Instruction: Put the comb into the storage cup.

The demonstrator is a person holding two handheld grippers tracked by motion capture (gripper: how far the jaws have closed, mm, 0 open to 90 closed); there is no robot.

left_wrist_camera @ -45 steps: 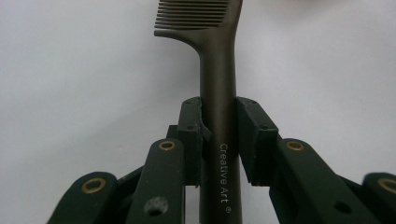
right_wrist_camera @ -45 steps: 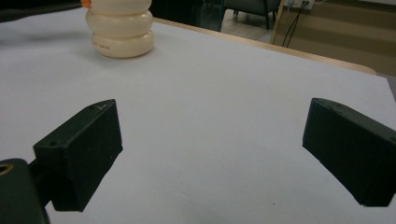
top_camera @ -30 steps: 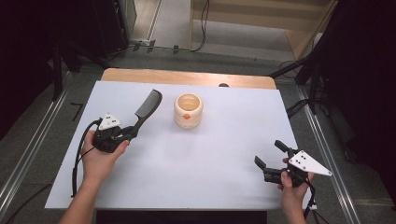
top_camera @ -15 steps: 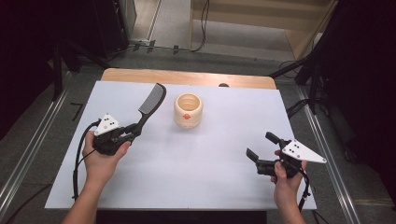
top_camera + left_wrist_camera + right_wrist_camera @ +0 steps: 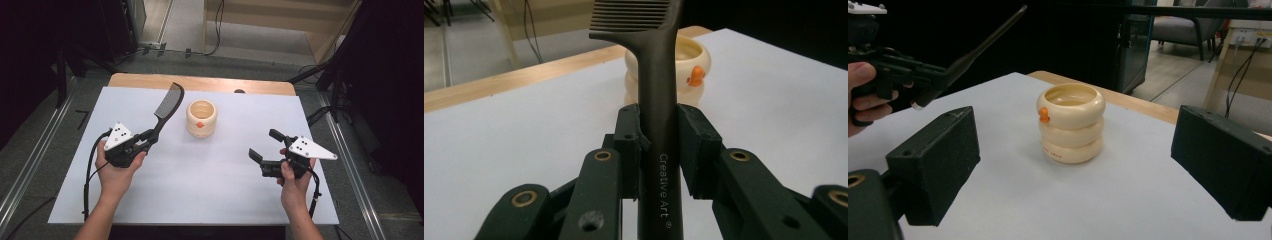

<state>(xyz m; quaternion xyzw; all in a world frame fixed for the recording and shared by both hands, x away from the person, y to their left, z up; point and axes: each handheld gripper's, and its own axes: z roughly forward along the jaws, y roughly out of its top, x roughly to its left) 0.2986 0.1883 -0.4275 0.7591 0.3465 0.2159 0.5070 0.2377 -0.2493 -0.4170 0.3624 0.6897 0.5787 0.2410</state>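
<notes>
Overhead, the high view shows one cream cup (image 5: pixel 201 118) on the white table (image 5: pixel 200 195), one dark comb (image 5: pixel 165 112) held just left of the cup by the left gripper (image 5: pixel 150 136), and the right gripper (image 5: pixel 262 145), empty with jaws spread, well apart to the cup's lower right. Next, the left gripper view shows both pads clamped on the comb handle, printed "Creative Art", with the cup behind it. Finally, the right gripper view shows two wide-open pads flanking the cup, which bears one orange mark (image 5: pixel 1044 115).
</notes>
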